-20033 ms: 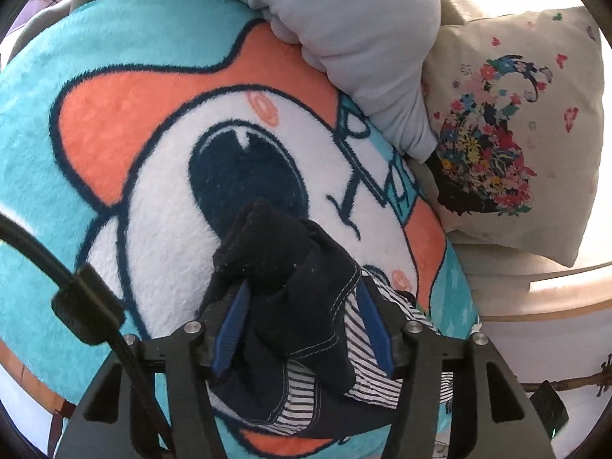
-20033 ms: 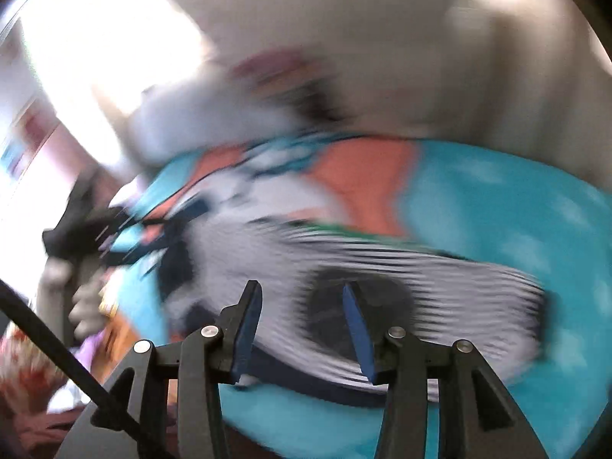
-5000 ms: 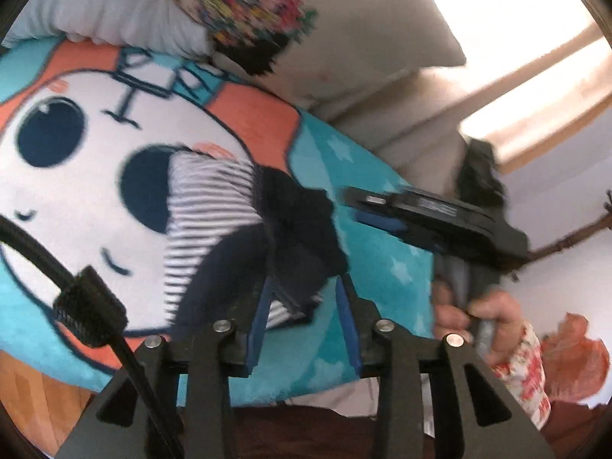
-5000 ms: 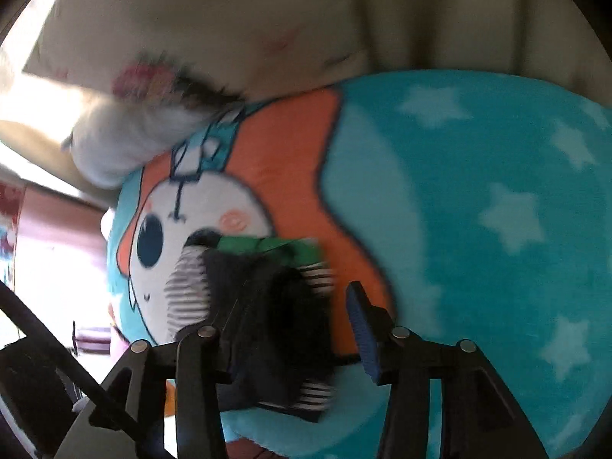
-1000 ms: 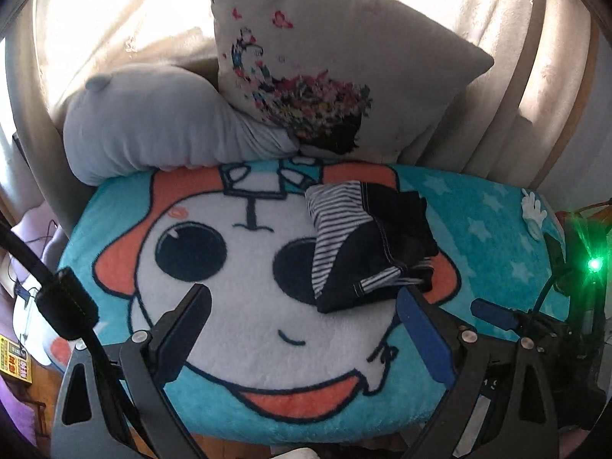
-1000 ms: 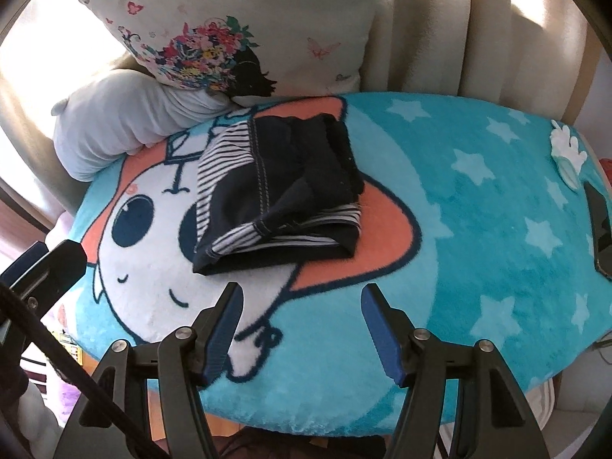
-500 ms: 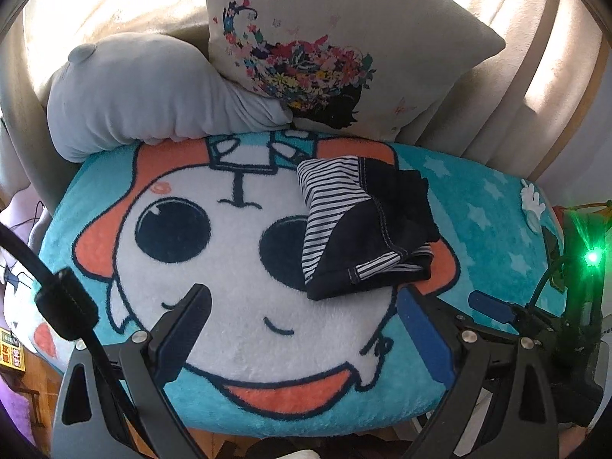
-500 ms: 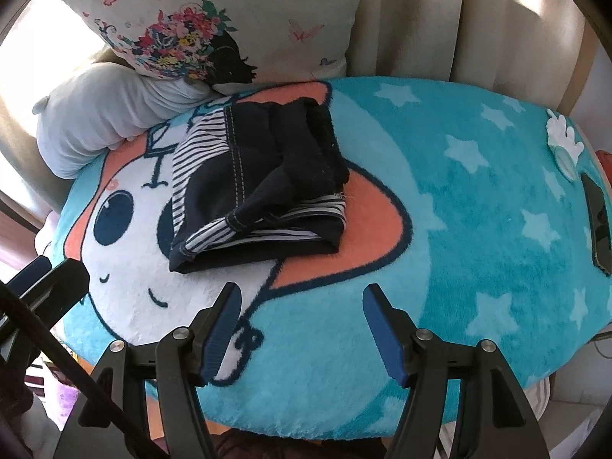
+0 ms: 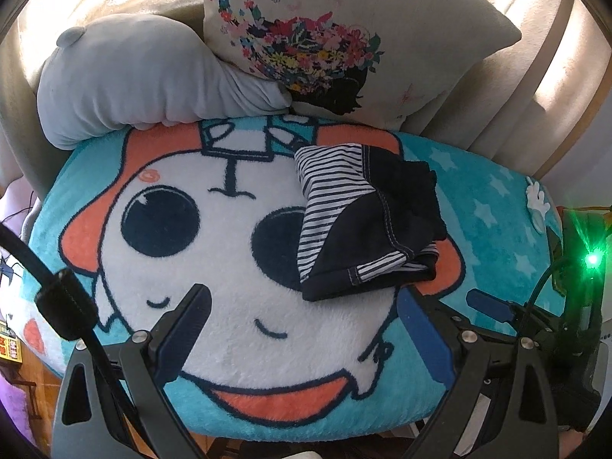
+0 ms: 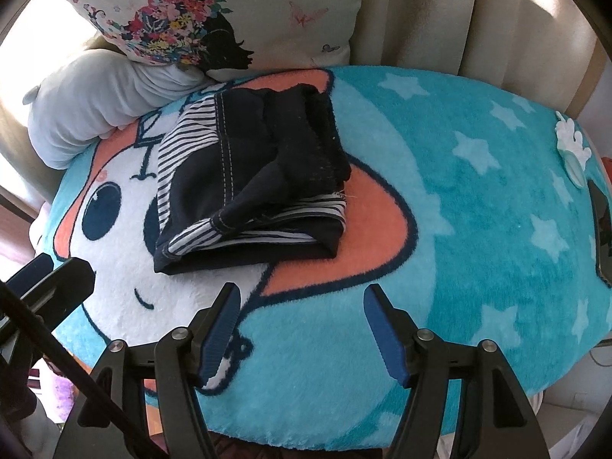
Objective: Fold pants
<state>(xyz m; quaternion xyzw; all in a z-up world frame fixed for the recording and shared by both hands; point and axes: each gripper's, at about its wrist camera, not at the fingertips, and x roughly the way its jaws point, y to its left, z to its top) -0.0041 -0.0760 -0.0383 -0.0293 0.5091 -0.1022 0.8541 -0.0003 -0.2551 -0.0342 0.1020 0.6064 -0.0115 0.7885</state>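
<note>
Pants lie folded in a compact bundle on the cartoon-face blanket, well apart from both tools — left gripper fingers wide, right gripper fingers wide, both empty — best just to square any loose edge; floral pillow and grey cushion sit behind.

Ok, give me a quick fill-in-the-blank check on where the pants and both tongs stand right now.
1. The folded pants lie on the cartoon-face ____.
2. Both the left tongs and the right tongs are ____ and hold nothing.
3. Behind the pants, a pillow with a ____ print leans beside a grey cushion.

Missing words: blanket; open; floral
</note>
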